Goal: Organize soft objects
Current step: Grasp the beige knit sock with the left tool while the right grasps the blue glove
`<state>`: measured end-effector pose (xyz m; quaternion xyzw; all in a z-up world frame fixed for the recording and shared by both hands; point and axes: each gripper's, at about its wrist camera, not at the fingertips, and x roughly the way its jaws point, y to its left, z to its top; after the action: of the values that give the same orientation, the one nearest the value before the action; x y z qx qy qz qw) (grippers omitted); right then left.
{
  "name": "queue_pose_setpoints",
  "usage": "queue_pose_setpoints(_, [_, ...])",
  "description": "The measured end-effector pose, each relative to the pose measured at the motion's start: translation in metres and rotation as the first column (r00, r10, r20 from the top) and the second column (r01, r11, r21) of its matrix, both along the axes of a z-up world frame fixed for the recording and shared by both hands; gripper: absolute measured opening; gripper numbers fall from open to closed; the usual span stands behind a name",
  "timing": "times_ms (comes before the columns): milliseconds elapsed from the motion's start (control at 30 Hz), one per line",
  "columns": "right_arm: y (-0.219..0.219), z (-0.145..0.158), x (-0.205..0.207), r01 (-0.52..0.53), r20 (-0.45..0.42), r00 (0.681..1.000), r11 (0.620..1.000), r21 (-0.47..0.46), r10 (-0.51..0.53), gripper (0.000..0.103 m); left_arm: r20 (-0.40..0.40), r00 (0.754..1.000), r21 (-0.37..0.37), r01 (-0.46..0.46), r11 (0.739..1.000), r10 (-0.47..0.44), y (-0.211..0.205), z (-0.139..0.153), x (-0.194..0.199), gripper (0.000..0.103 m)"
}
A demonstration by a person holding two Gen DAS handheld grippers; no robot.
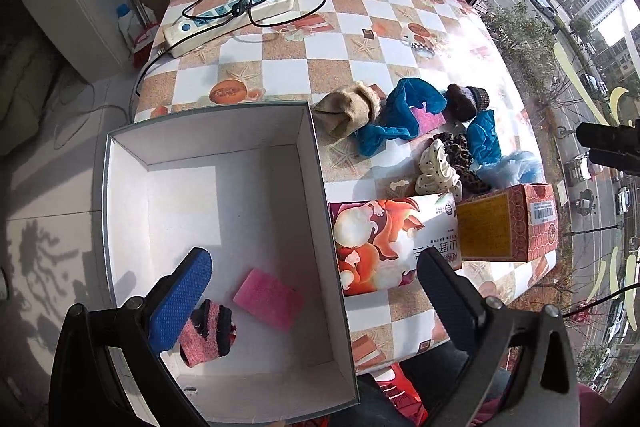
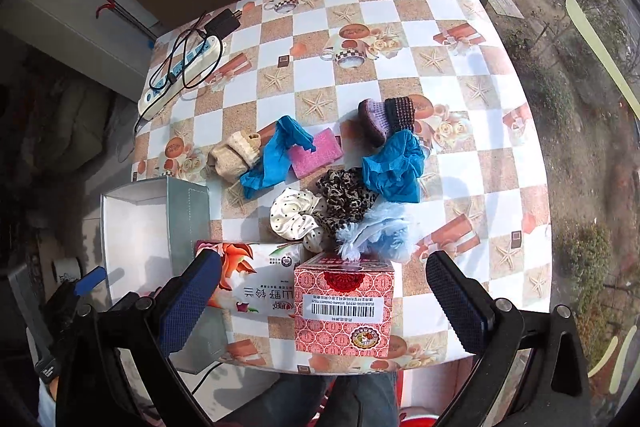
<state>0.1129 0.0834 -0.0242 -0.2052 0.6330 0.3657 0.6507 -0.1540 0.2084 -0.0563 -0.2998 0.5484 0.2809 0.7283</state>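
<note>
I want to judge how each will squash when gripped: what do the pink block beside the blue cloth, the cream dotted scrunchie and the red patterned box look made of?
The pink block looks like sponge: matte, grainy surface. The cream dotted scrunchie seems satin-like fabric, glossy on its gathered folds. The red patterned box looks like printed cardboard, with crisp flat faces and a barcode label.

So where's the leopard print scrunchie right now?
In the right wrist view the leopard print scrunchie lies mid-table, between the white dotted scrunchie on its left and the blue cloth on its right.
</note>
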Motion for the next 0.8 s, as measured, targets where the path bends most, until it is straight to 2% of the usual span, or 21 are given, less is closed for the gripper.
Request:
queue_pose_setpoints(133, [-0.011, -0.032, 0.047, 0.049, -0.041, 0.998, 0.997, -0.062, -0.051, 0.103, -0.051, 0.998, 0.052, 0.035, 0.998, -0.032, 0.012, 0.002, 0.041, 0.103])
queue_pose_setpoints(267, [-0.012, -0.071, 0.078, 0.047, -0.096, 0.994, 0.991, -0.124, -0.059, 0.103, -0.132, 0.988, 0.084, 0.096, 0.992, -0.084, 0.031, -0.013, 0.091, 0.103])
queue_pose_setpoints(467, [-0.001, -0.121, 0.109, 0.057, -0.191, 0.977, 0.983, -0.176, -0.091, 0.103, -0.285, 0.939, 0.109, 0.233, 0.966, -0.194, 0.051, -0.060, 0.159, 0.103])
queue_pose_setpoints(800, [0.035, -0.183, 0.115, 0.027, -0.327, 0.940, 0.977, -0.213, -0.097, 0.103, -0.415, 0.870, -0.037, 0.276, 0.960, -0.266, 0.073, -0.137, 0.203, 0.103])
